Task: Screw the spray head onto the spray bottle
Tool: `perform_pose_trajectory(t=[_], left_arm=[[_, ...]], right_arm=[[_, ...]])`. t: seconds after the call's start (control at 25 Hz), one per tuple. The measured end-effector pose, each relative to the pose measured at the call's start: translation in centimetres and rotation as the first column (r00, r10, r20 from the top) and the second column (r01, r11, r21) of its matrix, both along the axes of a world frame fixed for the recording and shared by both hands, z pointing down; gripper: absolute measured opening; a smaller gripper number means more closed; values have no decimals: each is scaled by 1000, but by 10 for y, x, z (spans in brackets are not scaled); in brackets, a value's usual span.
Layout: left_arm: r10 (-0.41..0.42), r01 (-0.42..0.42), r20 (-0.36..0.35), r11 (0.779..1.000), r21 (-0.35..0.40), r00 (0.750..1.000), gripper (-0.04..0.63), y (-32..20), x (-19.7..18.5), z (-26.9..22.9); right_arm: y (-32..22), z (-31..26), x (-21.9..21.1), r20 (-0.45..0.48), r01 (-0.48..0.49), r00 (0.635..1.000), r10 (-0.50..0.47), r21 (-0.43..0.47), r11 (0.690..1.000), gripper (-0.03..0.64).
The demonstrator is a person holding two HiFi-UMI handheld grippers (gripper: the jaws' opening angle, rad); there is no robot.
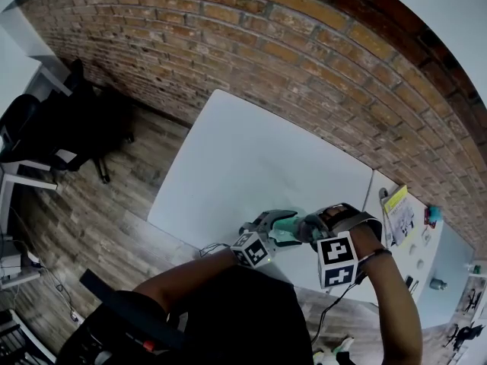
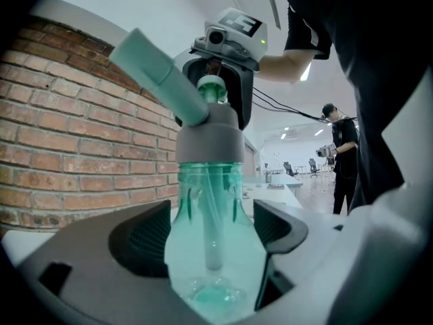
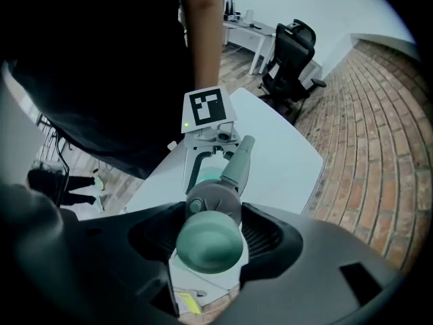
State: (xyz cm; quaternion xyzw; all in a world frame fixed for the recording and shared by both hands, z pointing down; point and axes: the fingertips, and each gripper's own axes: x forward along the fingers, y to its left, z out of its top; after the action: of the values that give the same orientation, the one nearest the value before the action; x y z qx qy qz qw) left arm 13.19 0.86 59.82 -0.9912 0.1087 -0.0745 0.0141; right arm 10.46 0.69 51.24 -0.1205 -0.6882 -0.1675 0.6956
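A clear teal spray bottle (image 2: 215, 249) stands upright between my left gripper's (image 2: 213, 232) jaws, whose pads press on both its sides. A grey spray head (image 2: 210, 137) with a teal nozzle (image 2: 159, 70) sits on its neck. My right gripper (image 2: 215, 90) comes down from above and is shut on the top of that head. From the right gripper view I look straight down on the spray head (image 3: 213, 205) between the right gripper's (image 3: 211, 232) jaws. In the head view both grippers meet over the near edge of the white table (image 1: 251, 158), the left gripper (image 1: 275, 223) beside the right gripper (image 1: 313, 226).
A brick wall (image 1: 304, 59) runs behind the table. A black office chair (image 3: 291, 59) stands on the wooden floor past the table's far end. A second table (image 1: 445, 253) to the right carries a yellow-topped paper (image 1: 396, 200) and small items. A person (image 2: 342, 154) stands far off.
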Motion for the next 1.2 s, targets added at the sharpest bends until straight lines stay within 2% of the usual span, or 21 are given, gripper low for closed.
perform_pose_trajectory(t=[0.2, 0.4, 0.48, 0.6, 0.76, 0.92, 1.04, 1.2], left_arm=[[5, -5, -4, 1000, -3, 1000, 362, 1, 0, 4], [3, -3, -2, 1000, 13, 1000, 362, -1, 0, 0], [9, -9, 8, 1000, 23, 1000, 362, 0, 0, 2], [17, -17, 1, 1000, -2, 1000, 362, 2, 1, 2], [25, -25, 1, 1000, -4, 1000, 362, 3, 0, 4], [20, -20, -7, 1000, 3, 1000, 362, 1, 0, 4], [22, -22, -10, 1000, 0, 1000, 362, 1, 0, 3], [28, -28, -8, 1000, -11, 1000, 362, 1, 1, 2]], right_arm=[[-3, 0, -1, 71, -197, 977, 201, -60, 979, 261], [-1, 0, -1, 107, -319, 938, 329, -101, 942, 262], [-2, 1, -1, 111, -360, 922, 372, -113, 926, 261], [-1, 1, 0, 113, -407, 900, 420, -123, 905, 262], [-3, 1, -1, 119, -493, 851, 512, -152, 856, 262], [-4, 1, -1, 132, -540, 817, 561, -166, 825, 262], [-4, 0, -1, 145, -542, 813, 564, -167, 824, 262], [-7, -21, -2, 196, -471, 849, 491, -141, 871, 262]])
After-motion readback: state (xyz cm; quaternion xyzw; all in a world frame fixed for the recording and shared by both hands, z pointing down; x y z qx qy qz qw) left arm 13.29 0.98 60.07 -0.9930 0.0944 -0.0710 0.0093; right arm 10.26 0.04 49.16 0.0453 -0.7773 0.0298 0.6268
